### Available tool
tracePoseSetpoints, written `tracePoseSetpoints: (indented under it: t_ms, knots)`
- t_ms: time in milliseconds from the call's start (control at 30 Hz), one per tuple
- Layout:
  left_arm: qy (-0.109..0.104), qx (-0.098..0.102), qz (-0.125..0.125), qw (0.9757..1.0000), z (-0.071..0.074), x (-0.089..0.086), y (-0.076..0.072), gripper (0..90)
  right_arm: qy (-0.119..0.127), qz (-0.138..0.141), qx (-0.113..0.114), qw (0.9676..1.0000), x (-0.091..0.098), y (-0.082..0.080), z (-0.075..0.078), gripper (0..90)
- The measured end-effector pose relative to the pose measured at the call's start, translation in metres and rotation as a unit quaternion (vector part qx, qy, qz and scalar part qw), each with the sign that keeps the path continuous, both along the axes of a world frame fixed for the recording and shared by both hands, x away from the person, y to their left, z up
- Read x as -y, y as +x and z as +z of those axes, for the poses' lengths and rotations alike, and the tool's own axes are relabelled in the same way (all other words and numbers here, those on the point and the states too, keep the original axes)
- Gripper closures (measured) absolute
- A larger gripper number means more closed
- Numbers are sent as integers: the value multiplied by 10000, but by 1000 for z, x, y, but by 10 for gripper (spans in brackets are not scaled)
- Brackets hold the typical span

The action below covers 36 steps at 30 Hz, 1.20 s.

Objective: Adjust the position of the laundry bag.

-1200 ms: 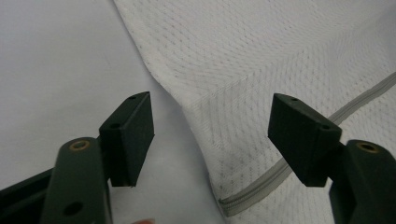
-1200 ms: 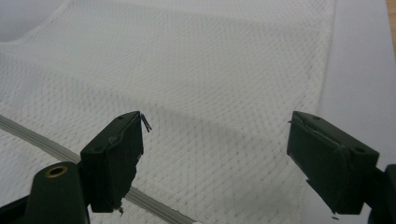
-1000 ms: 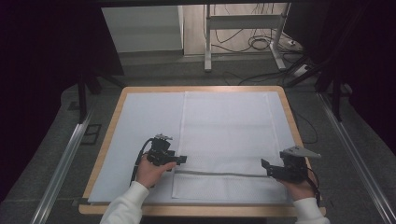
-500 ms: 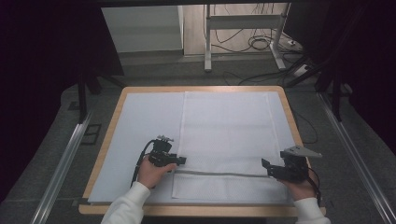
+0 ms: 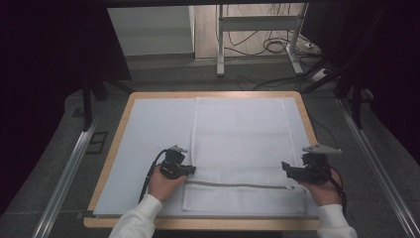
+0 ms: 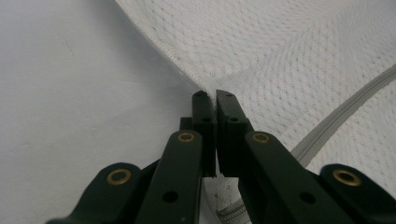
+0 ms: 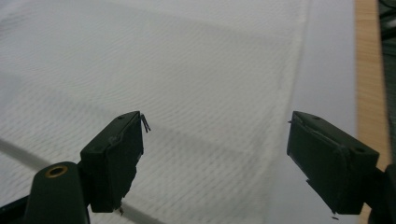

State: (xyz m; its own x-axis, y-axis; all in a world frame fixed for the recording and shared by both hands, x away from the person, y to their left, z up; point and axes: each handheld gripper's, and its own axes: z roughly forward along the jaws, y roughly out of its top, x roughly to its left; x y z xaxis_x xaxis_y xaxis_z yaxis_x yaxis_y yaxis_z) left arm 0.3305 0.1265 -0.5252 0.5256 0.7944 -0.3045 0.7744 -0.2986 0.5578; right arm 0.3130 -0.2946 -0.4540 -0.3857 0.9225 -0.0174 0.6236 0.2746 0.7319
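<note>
A white mesh bag (image 5: 242, 144) lies flat on the table, its grey zipper (image 5: 237, 186) running across near the front edge. My left gripper (image 5: 190, 170) sits at the bag's left edge. In the left gripper view the jaws (image 6: 210, 95) are shut on the hem of the mesh bag (image 6: 280, 46), which puckers at the tips, and the zipper (image 6: 345, 105) runs off to the right. My right gripper (image 5: 285, 167) is at the bag's right edge. In the right gripper view it (image 7: 215, 144) stands open over the mesh bag (image 7: 187, 70), holding nothing.
A white sheet (image 5: 148, 134) covers the wooden table (image 5: 111, 163), whose rim (image 7: 369, 70) shows beside the right gripper. Metal rails (image 5: 64, 178) run along both sides on the floor. A desk frame with cables (image 5: 277, 44) stands beyond the far edge.
</note>
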Motion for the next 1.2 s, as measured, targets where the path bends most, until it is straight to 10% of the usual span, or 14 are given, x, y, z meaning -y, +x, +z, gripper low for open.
tracePoseSetpoints:
  t_ms: [667, 1200]
  knots:
    - [-253, 14, 108, 9996, -2, -4, -4, 891, 252, -313, -908, 9951, 33, 27, -26, 355]
    - [-314, 55, 137, 9994, -1, -4, -5, 891, 212, -233, -1174, 9926, 34, 35, -37, 417]
